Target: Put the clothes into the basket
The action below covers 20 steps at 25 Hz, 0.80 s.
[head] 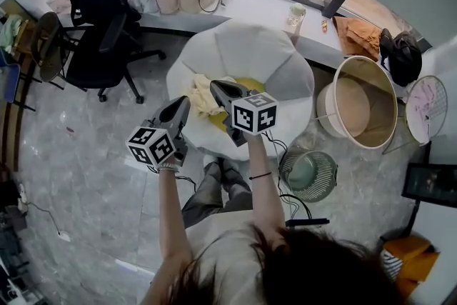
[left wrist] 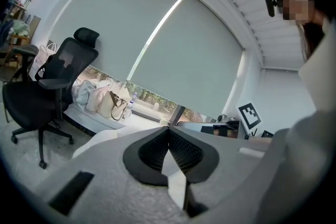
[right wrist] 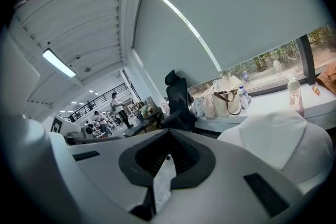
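We're on the reach: left tool (head: 184, 103) and right tool (head: 216, 87) are both closed and empty, by the clothes (head: 202, 94) on the white chair (head: 243, 53). Next we open, pinch fabric and carry it to the basket (head: 357, 103), well off right.

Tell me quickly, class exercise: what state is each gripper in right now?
Left gripper: closed, holding nothing.
Right gripper: closed, holding nothing.

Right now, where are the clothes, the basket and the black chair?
clothes (head: 203, 98): head view, the cream cloth's middle.
basket (head: 368, 100): head view, its inside wall.
black chair (head: 100, 53): head view, its seat.
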Available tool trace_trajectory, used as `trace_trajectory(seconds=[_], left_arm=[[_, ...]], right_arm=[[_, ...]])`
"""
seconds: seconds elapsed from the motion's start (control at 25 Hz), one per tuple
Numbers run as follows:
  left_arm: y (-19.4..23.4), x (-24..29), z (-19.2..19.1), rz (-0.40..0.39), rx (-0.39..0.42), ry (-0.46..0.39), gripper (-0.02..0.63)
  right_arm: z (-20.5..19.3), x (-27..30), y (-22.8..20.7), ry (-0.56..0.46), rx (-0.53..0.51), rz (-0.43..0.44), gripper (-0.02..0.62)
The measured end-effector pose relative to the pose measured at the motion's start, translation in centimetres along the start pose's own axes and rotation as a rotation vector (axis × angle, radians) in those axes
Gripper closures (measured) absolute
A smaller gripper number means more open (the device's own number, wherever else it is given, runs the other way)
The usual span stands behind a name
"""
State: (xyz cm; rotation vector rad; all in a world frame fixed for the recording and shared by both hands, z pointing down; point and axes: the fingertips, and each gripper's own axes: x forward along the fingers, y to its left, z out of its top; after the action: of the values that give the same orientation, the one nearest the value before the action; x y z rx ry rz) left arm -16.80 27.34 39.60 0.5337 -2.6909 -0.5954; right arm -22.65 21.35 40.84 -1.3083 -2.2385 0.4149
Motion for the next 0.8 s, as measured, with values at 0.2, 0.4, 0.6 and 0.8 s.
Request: trace_trajectory(seconds=[0.2,0.4,0.6,0.8], left_arm=[[1.5,0.5,-0.7,0.005,-0.027,0.022,0.595],[3.2,1.2,-1.0,0.009,-0.054,0.027,0.595],[4.8,2.3,-0.6,0.011,-0.068,0.034,0.595],[7.1,4.3,-0.5,-0.017,-0.070,0.066,0.595]], right_arm=[[-0.6,1.3,-0.8,0.007,0.041,-0.015,0.586],[-0.9,2.5,-1.5,0.015,0.055,-0.026,0.586],[-0.6,4.3,-2.3,0.027,0.067,-0.026,0.586],[-0.3,6.9,-3.5,0.049,0.060,-0.025,0.586]])
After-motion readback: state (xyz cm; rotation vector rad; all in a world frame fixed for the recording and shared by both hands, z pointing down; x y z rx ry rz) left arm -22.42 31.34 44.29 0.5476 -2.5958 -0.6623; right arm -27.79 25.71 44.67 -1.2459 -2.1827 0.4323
